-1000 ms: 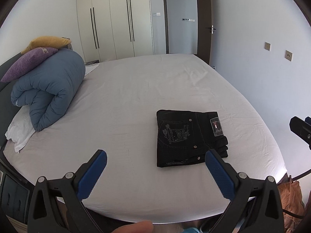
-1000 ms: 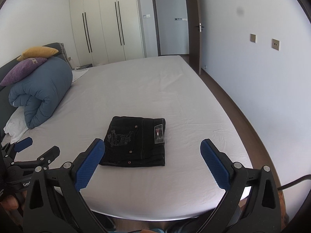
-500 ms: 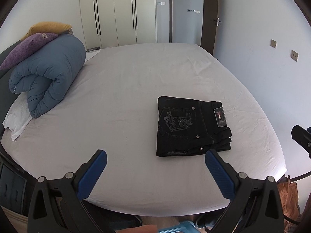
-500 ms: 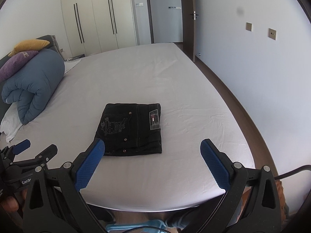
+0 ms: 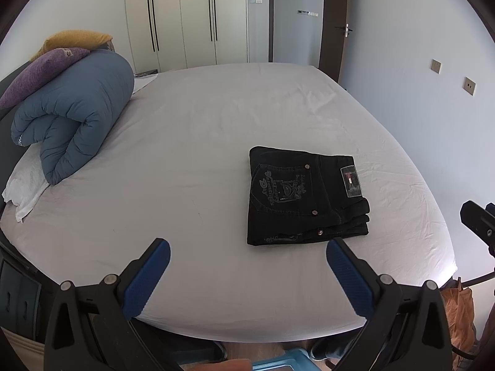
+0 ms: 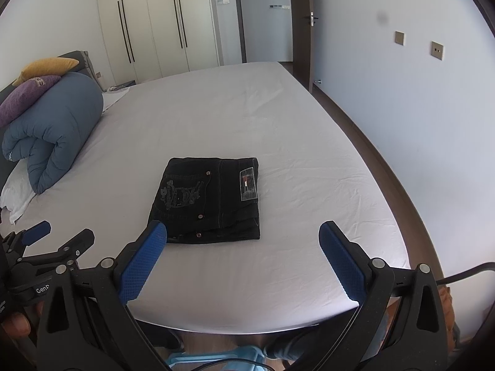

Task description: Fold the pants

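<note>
Pants (image 5: 304,196) black, folded compact, flat on bed (image 5: 185,154) w/ label up

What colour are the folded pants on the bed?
Black, with pale stitched embroidery on the pocket; the folded pants show best in the left wrist view.
</note>
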### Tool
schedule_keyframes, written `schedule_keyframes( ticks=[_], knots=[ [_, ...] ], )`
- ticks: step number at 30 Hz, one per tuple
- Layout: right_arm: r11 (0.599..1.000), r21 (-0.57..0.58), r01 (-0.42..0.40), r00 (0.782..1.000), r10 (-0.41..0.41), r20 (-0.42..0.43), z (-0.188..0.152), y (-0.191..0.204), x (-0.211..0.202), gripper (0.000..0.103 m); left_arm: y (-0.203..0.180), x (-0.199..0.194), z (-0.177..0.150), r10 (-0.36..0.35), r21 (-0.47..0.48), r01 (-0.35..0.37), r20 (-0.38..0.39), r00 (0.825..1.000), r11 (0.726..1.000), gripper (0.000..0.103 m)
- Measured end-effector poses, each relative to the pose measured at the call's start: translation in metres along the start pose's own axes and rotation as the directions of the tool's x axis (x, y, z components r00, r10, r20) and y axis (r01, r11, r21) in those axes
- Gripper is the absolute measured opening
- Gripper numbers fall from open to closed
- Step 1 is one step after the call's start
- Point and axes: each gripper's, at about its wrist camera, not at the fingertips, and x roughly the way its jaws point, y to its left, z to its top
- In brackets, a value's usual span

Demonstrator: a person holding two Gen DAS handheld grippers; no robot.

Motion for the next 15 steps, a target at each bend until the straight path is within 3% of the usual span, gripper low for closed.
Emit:
schedule_keyframes(
  ticks=[15],
  knots=[
    [1.000,-0.004,-0.008,1.000,0.008,-0.018,-0.006,0.005,0.014,0.101,0.002,0.003,-0.002,-0.006,-0.008,0.006,-0.013,1.000,1.000,0.103]
  ],
)
